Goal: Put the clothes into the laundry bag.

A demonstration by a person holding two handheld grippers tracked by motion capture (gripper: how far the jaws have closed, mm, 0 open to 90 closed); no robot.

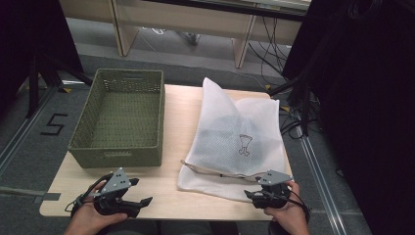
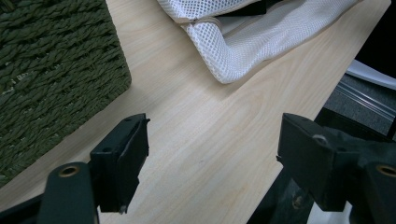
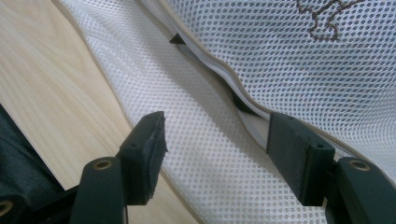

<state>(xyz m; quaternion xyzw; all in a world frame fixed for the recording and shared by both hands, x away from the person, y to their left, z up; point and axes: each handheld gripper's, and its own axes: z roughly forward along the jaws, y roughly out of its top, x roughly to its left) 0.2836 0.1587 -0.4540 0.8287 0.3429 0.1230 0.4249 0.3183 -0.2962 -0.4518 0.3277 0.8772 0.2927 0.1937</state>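
Light wood counter (image 1: pixel 166 188), grey floor around it, desk legs and cables at the back. Green woven basket (image 1: pixel 120 117) sits on the far-left part, empty as far as I can tell. White mesh laundry bag (image 1: pixel 235 134) lies flat right of it, something dark inside, small embroidered mark on the top face.

Bag's long axis runs away from you, near edge to far edge. Its zipper seam (image 3: pixel 219 74) runs crosswise along the near end, gaping slightly, dark contents showing through the gap.

Your right claw (image 1: pixel 262 192) is released, jaws wide, and sits right at the bag's near-right corner. In the right gripper view the seam crosses between the jaws, right jaw resting at the seam, left jaw over bare mesh. Nothing pinched yet.

Your left claw (image 1: pixel 139 203) is also released, jaws wide over bare wood, nothing between them. Bag's near-left corner (image 2: pixel 224 70) lies ahead and to its right, well apart; basket is just to its left.

Right hand is clearly nearer. My read: close right on the seam edge first, then bring left across to the other corner
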